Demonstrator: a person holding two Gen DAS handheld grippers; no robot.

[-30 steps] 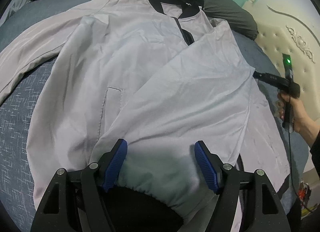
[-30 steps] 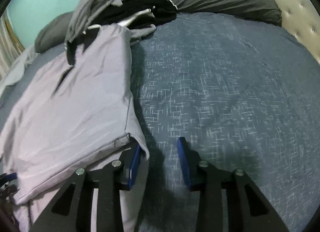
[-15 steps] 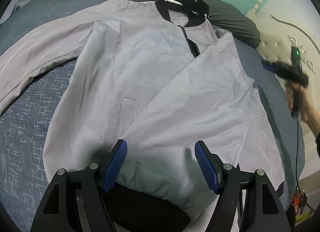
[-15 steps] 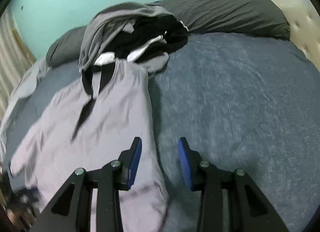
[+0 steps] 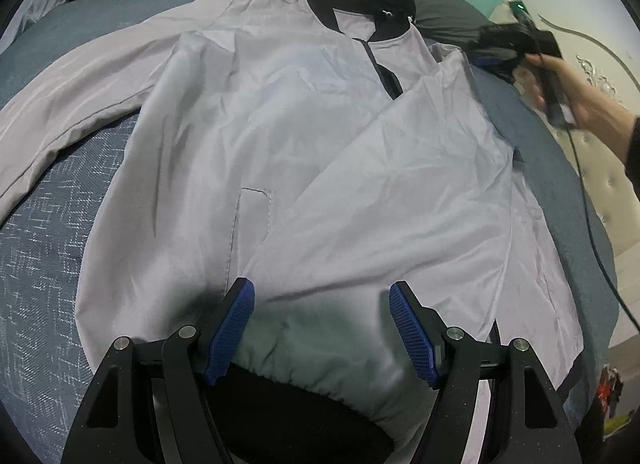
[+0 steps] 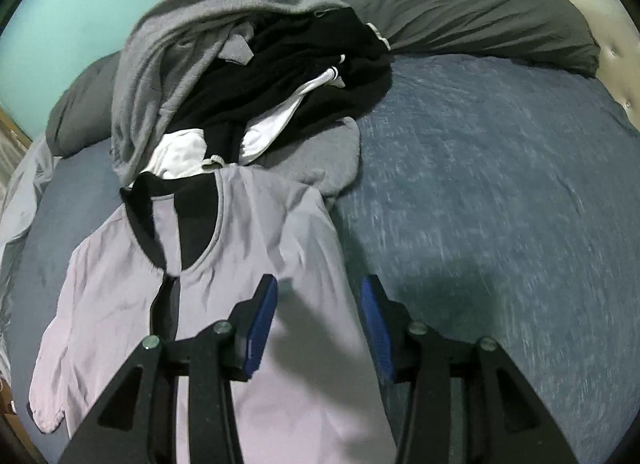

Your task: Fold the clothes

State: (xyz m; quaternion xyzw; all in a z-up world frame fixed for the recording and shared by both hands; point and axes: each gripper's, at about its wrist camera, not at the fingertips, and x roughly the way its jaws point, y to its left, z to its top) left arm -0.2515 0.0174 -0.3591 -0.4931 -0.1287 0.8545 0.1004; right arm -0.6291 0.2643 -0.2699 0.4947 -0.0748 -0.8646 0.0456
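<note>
Nearest the left wrist camera, the left gripper (image 5: pixel 322 322) hangs with its blue pads spread wide and nothing between them, just above the black elastic hem (image 5: pixel 296 408) of the light grey jacket (image 5: pixel 304 151). That jacket lies front-up on the blue bedspread (image 5: pixel 44 232); one sleeve is folded across its chest, the other stretches out to the left. Farther up, the right gripper (image 6: pixel 318 314) is also open and empty, poised over the jacket's right shoulder edge near the black collar (image 6: pixel 196 215), held by a person's hand (image 5: pixel 576 95). Beyond the collar sits a heap of grey, black and white clothes (image 6: pixel 240 75), touching the jacket's top. Behind it lie dark grey pillows (image 6: pixel 472 7) against a teal wall (image 6: pixel 80 3).
</note>
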